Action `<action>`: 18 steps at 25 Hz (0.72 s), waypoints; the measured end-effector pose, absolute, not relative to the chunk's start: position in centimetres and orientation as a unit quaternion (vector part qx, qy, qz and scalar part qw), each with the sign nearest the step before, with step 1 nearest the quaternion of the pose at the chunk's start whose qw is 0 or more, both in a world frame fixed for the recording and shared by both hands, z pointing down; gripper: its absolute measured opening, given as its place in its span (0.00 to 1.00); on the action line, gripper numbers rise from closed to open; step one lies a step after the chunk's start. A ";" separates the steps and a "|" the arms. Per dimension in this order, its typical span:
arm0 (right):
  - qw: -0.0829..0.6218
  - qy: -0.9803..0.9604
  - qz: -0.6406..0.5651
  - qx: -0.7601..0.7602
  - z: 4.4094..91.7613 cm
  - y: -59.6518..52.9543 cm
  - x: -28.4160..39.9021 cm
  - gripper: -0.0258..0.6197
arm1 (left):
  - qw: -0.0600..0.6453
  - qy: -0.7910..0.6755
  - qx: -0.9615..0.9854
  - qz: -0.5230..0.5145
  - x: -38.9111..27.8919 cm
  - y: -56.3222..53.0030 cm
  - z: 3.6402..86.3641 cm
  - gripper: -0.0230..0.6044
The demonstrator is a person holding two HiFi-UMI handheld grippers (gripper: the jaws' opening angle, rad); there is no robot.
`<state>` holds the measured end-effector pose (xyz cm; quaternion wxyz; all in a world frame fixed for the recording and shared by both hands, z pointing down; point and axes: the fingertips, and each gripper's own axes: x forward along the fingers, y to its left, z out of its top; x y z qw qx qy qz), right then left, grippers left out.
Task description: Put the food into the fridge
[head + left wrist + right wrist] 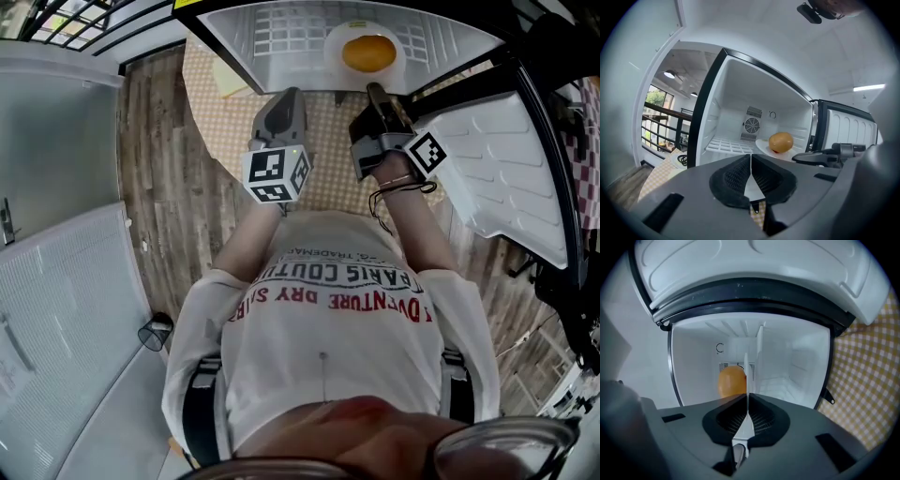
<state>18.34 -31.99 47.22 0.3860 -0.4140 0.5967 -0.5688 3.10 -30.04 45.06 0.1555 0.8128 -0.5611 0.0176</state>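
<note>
A round orange food (368,52) lies on a white plate (336,42) that rests on the wire shelf (281,37) inside the open fridge. My right gripper (375,94) reaches to the plate's near rim. In the right gripper view it (747,397) is shut on that rim, and the plate (746,362) shows edge-on with the food (731,381) beside it. My left gripper (286,94) hovers just left of it in front of the fridge opening, shut with nothing in it. From the left gripper view (751,157) I see the food (781,141), the plate (761,146) and the right gripper (820,157).
The fridge door (497,159) stands open to the right. The fridge sits on a surface with a yellow checked cloth (323,159). A white panel (56,141) and wooden floor (169,187) lie to the left, with a black railing (84,19) beyond.
</note>
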 end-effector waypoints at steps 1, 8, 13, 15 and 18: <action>0.387 0.597 -0.568 -0.413 47.2 -32.5 18.2 0.09 | 0.157 -0.561 0.813 0.018 3.0 -30.3 45.2 0.08; 0.383 0.589 -0.577 -0.416 47.7 -35.6 16.7 0.09 | 0.164 -0.560 0.812 0.023 2.2 -31.7 45.9 0.08; 0.371 0.589 -0.578 -0.424 47.9 -37.1 16.1 0.09 | 0.169 -0.557 0.813 0.027 2.2 -32.1 46.4 0.08; 0.367 0.589 -0.579 -0.428 47.8 -37.5 15.9 0.09 | 0.172 -0.555 0.813 0.028 2.4 -32.2 46.6 0.08; 0.369 0.580 -0.584 -0.431 47.9 -38.0 15.8 0.09 | 0.174 -0.551 0.816 0.029 2.9 -32.4 46.7 0.08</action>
